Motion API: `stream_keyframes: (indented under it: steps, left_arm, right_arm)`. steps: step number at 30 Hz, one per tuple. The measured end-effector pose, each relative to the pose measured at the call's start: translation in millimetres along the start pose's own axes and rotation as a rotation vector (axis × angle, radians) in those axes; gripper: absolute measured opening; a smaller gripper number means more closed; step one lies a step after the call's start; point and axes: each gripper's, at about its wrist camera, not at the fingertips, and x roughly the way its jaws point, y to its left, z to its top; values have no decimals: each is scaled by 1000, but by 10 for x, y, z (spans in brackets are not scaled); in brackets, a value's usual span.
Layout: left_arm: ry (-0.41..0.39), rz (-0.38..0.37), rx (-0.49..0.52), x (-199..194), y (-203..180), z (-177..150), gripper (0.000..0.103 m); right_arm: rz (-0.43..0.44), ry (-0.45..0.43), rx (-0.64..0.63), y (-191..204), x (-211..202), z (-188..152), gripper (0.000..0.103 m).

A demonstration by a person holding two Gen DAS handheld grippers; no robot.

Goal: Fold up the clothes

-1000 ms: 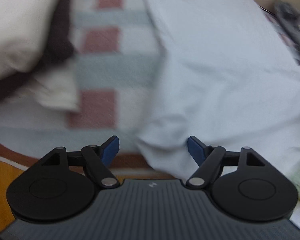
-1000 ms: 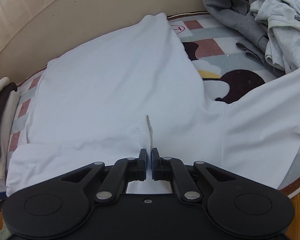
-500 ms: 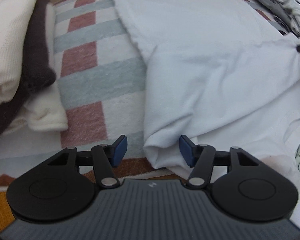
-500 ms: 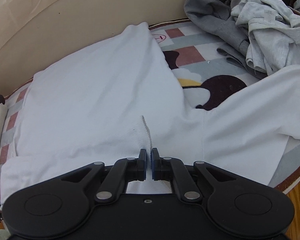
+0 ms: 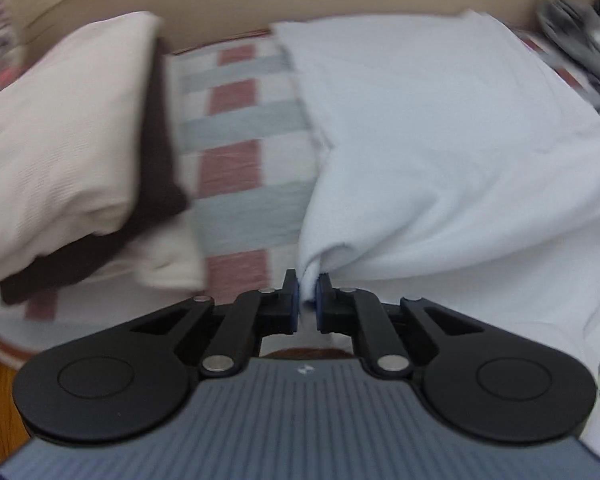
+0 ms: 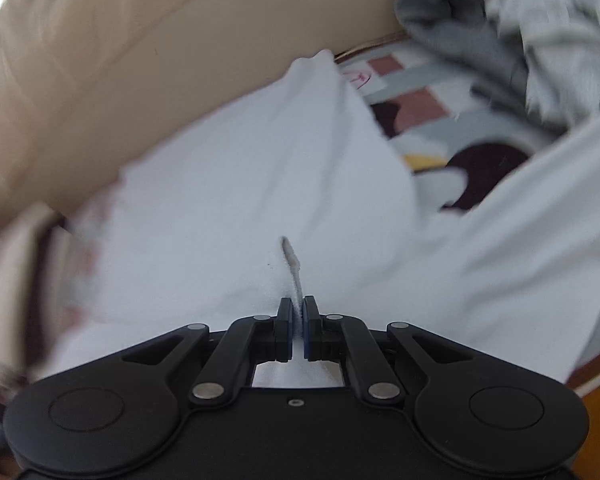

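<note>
A white garment point(image 5: 440, 152) lies spread over a checked blanket point(image 5: 240, 128); it also fills the right wrist view point(image 6: 228, 200). My left gripper point(image 5: 308, 300) is shut on a bunched corner of the white garment at its near left edge. My right gripper point(image 6: 297, 320) is shut on a pinched ridge of the same garment, near its front edge. Both views are blurred by motion.
A folded stack of cream and dark brown clothes point(image 5: 72, 152) lies left of the garment. A heap of grey clothes point(image 6: 520, 36) sits at the far right. A beige cushioned back point(image 6: 120, 60) runs behind. The wooden edge point(image 6: 596, 380) is at the front.
My left gripper was open around the garment's corner and has closed on it. The right gripper stays shut on the fabric, and both views have shifted and blurred.
</note>
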Motion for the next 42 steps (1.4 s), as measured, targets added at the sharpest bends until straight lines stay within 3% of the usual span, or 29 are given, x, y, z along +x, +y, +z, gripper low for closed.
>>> stream_keyframes:
  steps: [2, 7, 9, 12, 16, 19, 21, 23, 24, 26, 29, 31, 34, 42]
  left_arm:
    - [8, 12, -22, -69, 45, -61, 8]
    - [118, 60, 13, 38, -32, -292, 7]
    - [190, 59, -10, 166, -22, -357, 6]
    - [235, 11, -58, 188, 63, -341, 6]
    - [231, -110, -103, 59, 200, -219, 11]
    - [213, -200, -122, -56, 266, -117, 18]
    - [178, -234, -101, -108, 268, -26, 18]
    - [146, -254, -35, -132, 250, 92, 20]
    - [128, -255, 3, -132, 241, 154, 22]
    - [116, -248, 62, -94, 201, 281, 34]
    - [136, -310, 55, 42, 133, 433, 35]
    - [174, -377, 27, 185, 91, 503, 36]
    - [246, -410, -1, 402, 8, 539, 36]
    - [375, -398, -62, 577, -32, 401, 42]
  right_arm:
    - [81, 13, 82, -60, -70, -16, 7]
    - [28, 95, 31, -32, 117, -153, 7]
    - [-48, 141, -5, -23, 269, -221, 7]
    - [-121, 143, -88, 50, 329, -265, 6]
    - [-208, 77, -227, 227, 281, -242, 6]
    - [-334, 135, -310, 242, 464, -288, 9]
    - [-373, 161, -277, 162, 523, -318, 18]
    - [-358, 175, -192, -5, 478, -304, 24]
    - [-335, 161, -120, -103, 416, -276, 33]
    - [-276, 135, 19, -277, 289, -234, 34]
    - [-151, 118, 182, -357, 77, -236, 36]
    - [32, 138, 164, -198, 0, -262, 36]
    - [218, 267, -19, 334, 99, -387, 36]
    - [234, 546, 205, 715, 945, -1034, 43]
